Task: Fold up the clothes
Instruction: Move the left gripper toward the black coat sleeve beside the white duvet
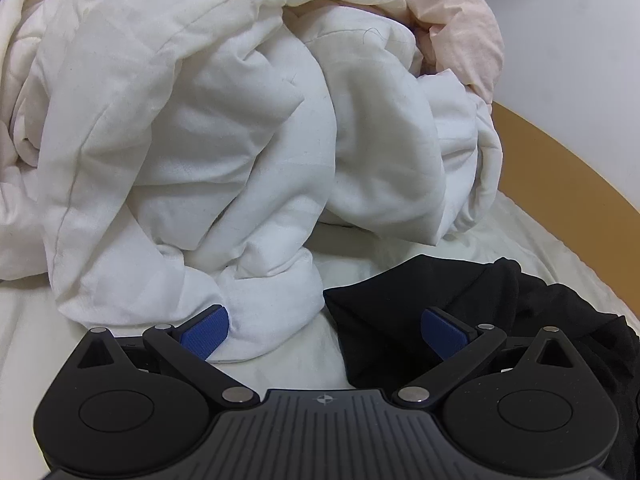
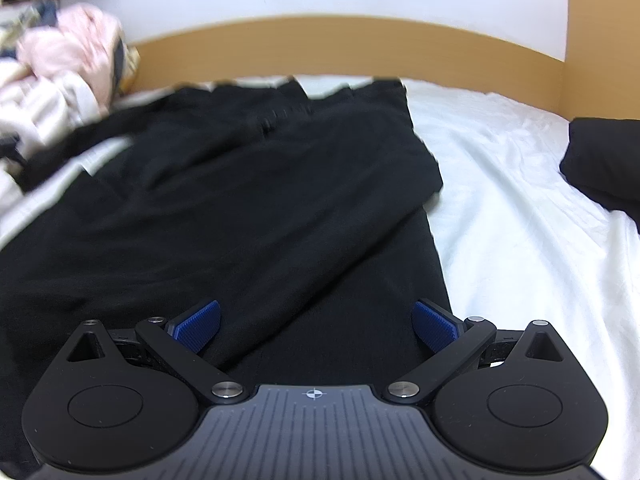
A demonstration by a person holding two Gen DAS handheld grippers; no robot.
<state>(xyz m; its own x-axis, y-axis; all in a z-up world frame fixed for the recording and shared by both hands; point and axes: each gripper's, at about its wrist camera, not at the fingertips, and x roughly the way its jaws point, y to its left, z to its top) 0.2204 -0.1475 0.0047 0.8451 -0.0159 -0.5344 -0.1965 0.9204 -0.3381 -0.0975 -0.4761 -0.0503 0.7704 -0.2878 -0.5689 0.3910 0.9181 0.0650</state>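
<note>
Through my left wrist view, my left claw (image 1: pixel 324 330) is spread wide and holds nothing; its left pad (image 1: pixel 206 332) sits against the foot of a heaped white quilt (image 1: pixel 224 128), and its right pad (image 1: pixel 442 334) lies over a corner of the black garment (image 1: pixel 460 300), which spreads on the white sheet (image 1: pixel 24 336) at the lower right. A pale pink cloth (image 1: pixel 460 20) tops the heap at the far right, and the wooden bed frame (image 1: pixel 560 160) curves behind it. Through my right wrist view, my right claw (image 2: pixel 316 326) is likewise spread and empty, poised over the black garment (image 2: pixel 260 200), which lies mostly flat and lengthwise on the sheet (image 2: pixel 520 220), reaching toward the frame (image 2: pixel 340 44); both pads (image 2: pixel 198 326) show against its dark cloth. A blurred pile of pink and pale laundry (image 2: pixel 68 68) sits at the far left, and another black item (image 2: pixel 604 156) lies apart at the right edge.
</note>
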